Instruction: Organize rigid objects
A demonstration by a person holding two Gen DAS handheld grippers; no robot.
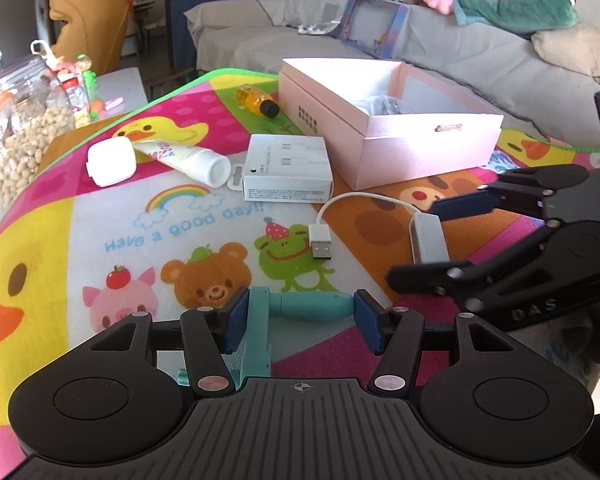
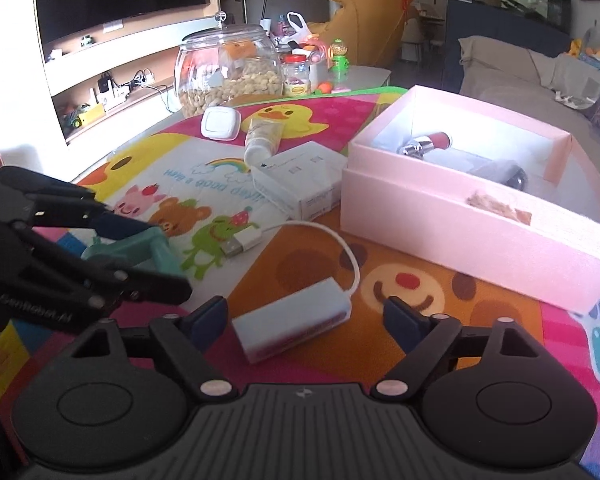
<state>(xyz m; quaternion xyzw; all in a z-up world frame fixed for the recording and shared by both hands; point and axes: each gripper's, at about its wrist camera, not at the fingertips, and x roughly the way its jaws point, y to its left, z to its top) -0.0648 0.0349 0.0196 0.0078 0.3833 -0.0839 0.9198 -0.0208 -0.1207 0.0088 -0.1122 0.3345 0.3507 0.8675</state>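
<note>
Left gripper [image 1: 300, 314] is pinching the teal tool [image 1: 260, 320] for lifting; right gripper [image 2: 306, 322] is straddling the white adapter [image 2: 294, 326], pads apart, pink box [image 2: 460, 216] waiting at one o'clock.

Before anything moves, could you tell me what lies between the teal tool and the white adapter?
The adapter's USB plug lies between them on the mat, seen from the right wrist.
</note>
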